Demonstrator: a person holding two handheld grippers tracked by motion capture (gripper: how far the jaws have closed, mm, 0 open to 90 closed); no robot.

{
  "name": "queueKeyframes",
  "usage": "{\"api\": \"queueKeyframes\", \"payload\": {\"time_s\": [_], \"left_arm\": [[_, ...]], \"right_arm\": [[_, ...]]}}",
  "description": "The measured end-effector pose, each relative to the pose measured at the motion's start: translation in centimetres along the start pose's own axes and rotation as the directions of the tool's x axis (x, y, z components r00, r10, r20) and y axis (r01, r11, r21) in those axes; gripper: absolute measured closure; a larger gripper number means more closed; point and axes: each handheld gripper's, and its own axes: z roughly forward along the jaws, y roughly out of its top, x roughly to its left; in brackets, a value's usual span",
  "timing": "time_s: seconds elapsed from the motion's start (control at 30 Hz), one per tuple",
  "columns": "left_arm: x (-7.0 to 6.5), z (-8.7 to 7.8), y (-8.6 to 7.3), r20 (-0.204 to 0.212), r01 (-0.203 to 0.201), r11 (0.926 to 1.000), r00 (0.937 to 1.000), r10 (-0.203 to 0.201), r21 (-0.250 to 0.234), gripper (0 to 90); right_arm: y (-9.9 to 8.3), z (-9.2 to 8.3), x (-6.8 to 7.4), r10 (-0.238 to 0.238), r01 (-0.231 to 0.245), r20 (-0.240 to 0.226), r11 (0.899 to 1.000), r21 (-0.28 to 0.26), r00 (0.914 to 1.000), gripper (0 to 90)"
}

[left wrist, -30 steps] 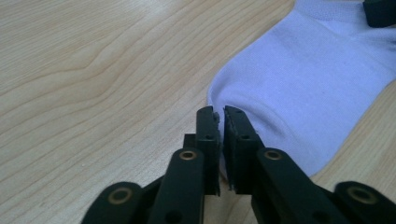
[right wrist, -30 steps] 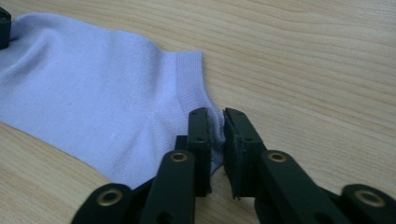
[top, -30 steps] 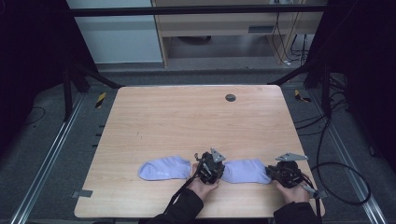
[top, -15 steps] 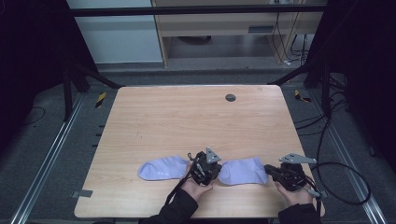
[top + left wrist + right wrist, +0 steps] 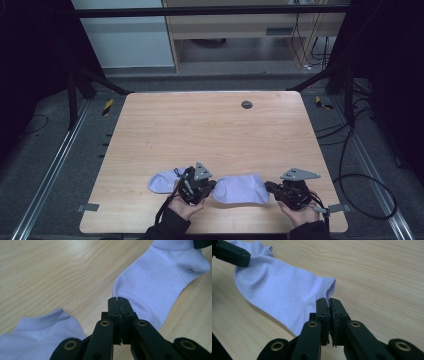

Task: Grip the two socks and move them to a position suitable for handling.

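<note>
I have my left gripper and right gripper each clamped on one end of the right sock, lying near the table's front edge; the left sock lies just beside it.
</note>
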Motion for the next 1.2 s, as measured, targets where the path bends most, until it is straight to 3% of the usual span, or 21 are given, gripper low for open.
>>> {"api": "queueKeyframes", "payload": {"time_s": [0.3,0.5,0.57,0.7,0.83,0.97,1.13,1.2], "left_arm": [[1.4,-0.2,-2.0,-0.014,0.021,0.9983,0.9997,-0.020,0.054,89.2],[1.3,1.1,-2.6,-0.017,0.013,0.9956,0.9998,-0.011,0.093,88.2],[1.3,1.2,-2.7,-0.022,0.012,0.9957,0.9997,-0.010,0.092,84.3],[1.6,0.4,-2.7,-0.037,0.021,0.9982,0.9991,-0.019,0.057,70.5],[2.2,-0.9,-2.4,-0.064,0.031,0.9994,0.9974,-0.032,-0.013,62.4],[3.4,-2.2,-2.4,-0.099,0.047,0.9965,0.9936,-0.054,-0.070,54.2],[6.0,-4.0,-3.0,-0.162,0.072,0.9905,0.9826,-0.091,-0.117,48.3],[7.1,-4.8,-3.4,-0.190,0.088,0.9873,0.9753,-0.112,-0.132,47.0]], "right_arm": [[0.1,2.0,1.6,-0.031,0.032,-0.026,0.999,0.042,0.9992,86.4],[-0.5,2.8,1.7,-0.030,0.031,-0.022,0.997,0.073,0.9993,85.8],[-0.6,2.9,1.7,-0.028,0.029,-0.016,0.996,0.080,0.9995,84.6],[-0.6,2.8,1.7,-0.031,0.031,-0.005,0.997,0.069,0.9995,79.2],[-0.1,2.5,1.8,-0.033,0.032,0.006,0.999,0.032,0.9995,72.2],[0.8,2.3,1.9,-0.012,0.013,0.012,0.999,-0.043,0.9999,63.4],[2.1,2.8,2.6,-0.001,0.002,0.011,0.996,-0.091,0.9999,56.8],[2.7,3.3,3.0,-0.008,0.009,0.008,0.994,-0.105,0.9999,54.6]]}}
